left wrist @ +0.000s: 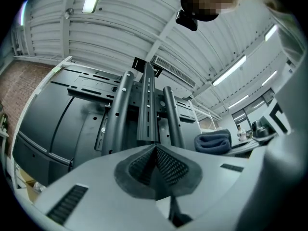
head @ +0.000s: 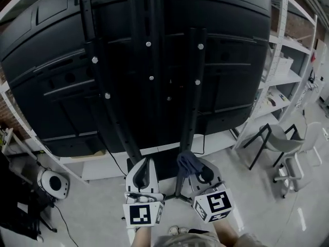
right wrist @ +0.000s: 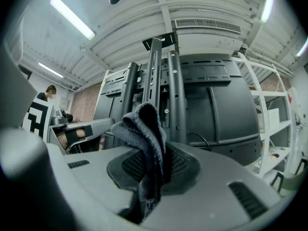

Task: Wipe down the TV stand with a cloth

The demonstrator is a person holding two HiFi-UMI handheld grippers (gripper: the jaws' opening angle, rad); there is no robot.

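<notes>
Jaws of the right gripper are closed on a dark cloth that stands up between them; the left gripper has its jaws together, with nothing inside. The cloth is near the low part of the black TV stand, but touching I cannot confirm. I judge the wiping hardly begun: the long posts above are left to do.

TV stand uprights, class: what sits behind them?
The black back of a large TV sits behind the uprights. Its screen faces away, so it cannot be seen.
</notes>
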